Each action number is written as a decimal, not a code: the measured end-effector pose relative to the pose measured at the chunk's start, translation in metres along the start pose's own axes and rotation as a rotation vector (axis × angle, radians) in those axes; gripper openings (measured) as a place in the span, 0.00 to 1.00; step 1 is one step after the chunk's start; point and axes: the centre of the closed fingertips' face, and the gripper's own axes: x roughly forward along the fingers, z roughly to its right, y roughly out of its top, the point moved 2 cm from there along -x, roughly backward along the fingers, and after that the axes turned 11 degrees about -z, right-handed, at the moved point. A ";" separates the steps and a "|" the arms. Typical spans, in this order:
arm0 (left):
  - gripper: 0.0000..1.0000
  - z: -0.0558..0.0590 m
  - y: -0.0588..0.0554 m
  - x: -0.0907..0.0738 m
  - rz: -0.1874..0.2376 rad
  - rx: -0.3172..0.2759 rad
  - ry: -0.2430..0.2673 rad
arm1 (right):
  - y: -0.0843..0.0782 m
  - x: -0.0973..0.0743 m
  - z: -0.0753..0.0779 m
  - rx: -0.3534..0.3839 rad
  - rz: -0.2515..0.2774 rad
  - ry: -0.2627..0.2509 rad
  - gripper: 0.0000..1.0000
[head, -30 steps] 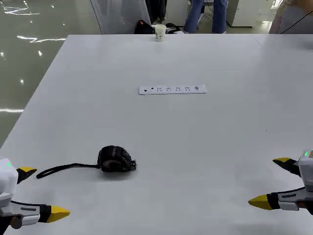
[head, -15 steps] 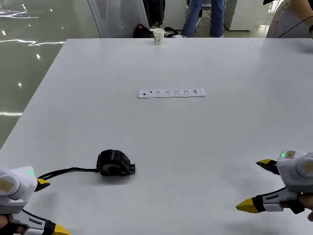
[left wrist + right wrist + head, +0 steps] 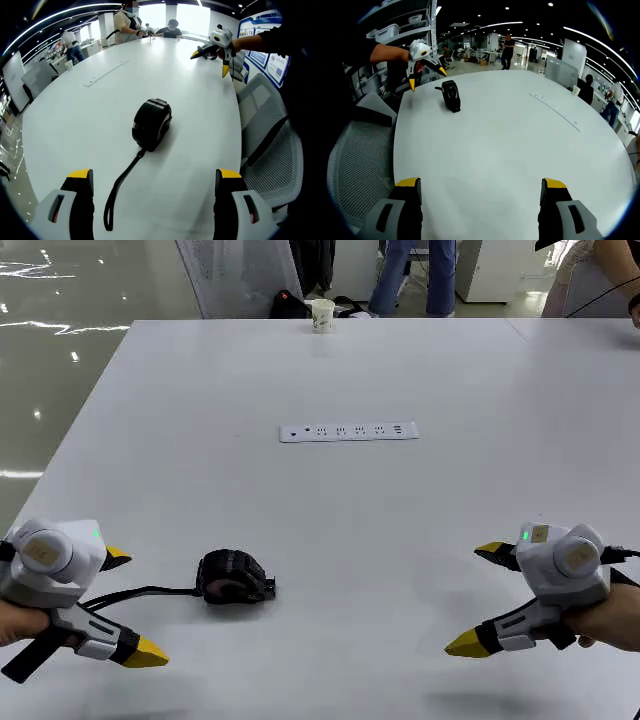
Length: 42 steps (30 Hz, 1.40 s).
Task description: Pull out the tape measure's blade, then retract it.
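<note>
Your left gripper [image 3: 132,605], white-bodied with yellow-tipped jaws, sits at the near left side of the broad white table [image 3: 400,510], held in your hand just above the surface. Its jaws are spread wide and pinch nothing. Between the two tips runs the thin black wrist strap [image 3: 140,593], lying loose on the tabletop; in the left gripper view it curls from near the left jaw up to the case. The strap leads right to the black, rounded tape measure [image 3: 233,576], which rests on the table just beyond your left gripper's tips and touches neither jaw. In the left gripper view the tape measure lies straight ahead, in line with the middle of the open gap.

Farther back, near the table's middle, a flat white power strip [image 3: 348,431] lies crosswise, and a small white paper cup [image 3: 322,313] stands at the far edge.

Your right gripper [image 3: 476,596], the same white and yellow, hovers over the near right side of the table with its tips pointing left. Its jaws are also spread wide, with nothing between them. It is well apart from the tape measure, with bare tabletop between the two. In the right gripper view the tape measure shows far off at the upper left, close by your left gripper
</note>
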 end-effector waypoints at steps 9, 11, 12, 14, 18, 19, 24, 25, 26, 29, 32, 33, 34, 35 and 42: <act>0.99 -0.003 0.017 0.016 -0.041 0.088 -0.029 | 0.028 0.009 0.006 -0.060 0.028 -0.002 0.99; 0.99 -0.004 0.020 0.018 -0.055 0.110 -0.032 | 0.033 0.012 0.007 -0.069 0.033 -0.002 0.99; 0.99 -0.004 0.022 0.019 -0.057 0.116 -0.034 | 0.035 0.013 0.007 -0.072 0.033 -0.001 0.99; 0.99 -0.005 0.027 0.021 -0.062 0.129 -0.040 | 0.038 0.016 0.007 -0.080 0.033 0.004 0.99; 0.99 -0.005 0.035 0.022 -0.073 0.164 -0.041 | 0.045 0.021 0.009 -0.089 0.033 0.008 0.99; 0.99 -0.007 0.039 0.023 -0.077 0.178 -0.040 | 0.047 0.023 0.009 -0.090 0.034 0.010 0.99; 0.97 -0.012 0.050 0.028 -0.093 0.220 -0.034 | 0.054 0.033 0.007 -0.117 0.024 0.024 0.99; 0.96 -0.013 0.053 0.030 -0.090 0.224 -0.042 | 0.057 0.035 0.006 -0.122 0.023 0.029 0.99; 0.95 -0.013 0.055 0.031 -0.090 0.224 -0.046 | 0.059 0.036 0.006 -0.125 0.023 0.032 0.99; 0.94 -0.012 0.058 0.038 -0.099 0.228 -0.048 | 0.067 0.039 0.005 -0.131 0.029 0.038 0.99; 0.94 -0.009 0.061 0.042 -0.098 0.248 -0.058 | 0.075 0.043 0.004 -0.136 0.035 0.047 0.99; 0.93 -0.007 0.063 0.043 -0.098 0.257 -0.063 | 0.077 0.044 0.003 -0.142 0.034 0.051 0.99; 0.92 -0.007 0.064 0.044 -0.099 0.260 -0.067 | 0.079 0.046 0.001 -0.147 0.036 0.056 0.99; 0.91 -0.007 0.066 0.046 -0.100 0.263 -0.071 | 0.081 0.048 0.000 -0.149 0.038 0.062 0.99; 0.76 0.001 0.073 0.057 -0.129 0.319 -0.093 | 0.101 0.061 -0.003 -0.092 0.078 0.091 0.99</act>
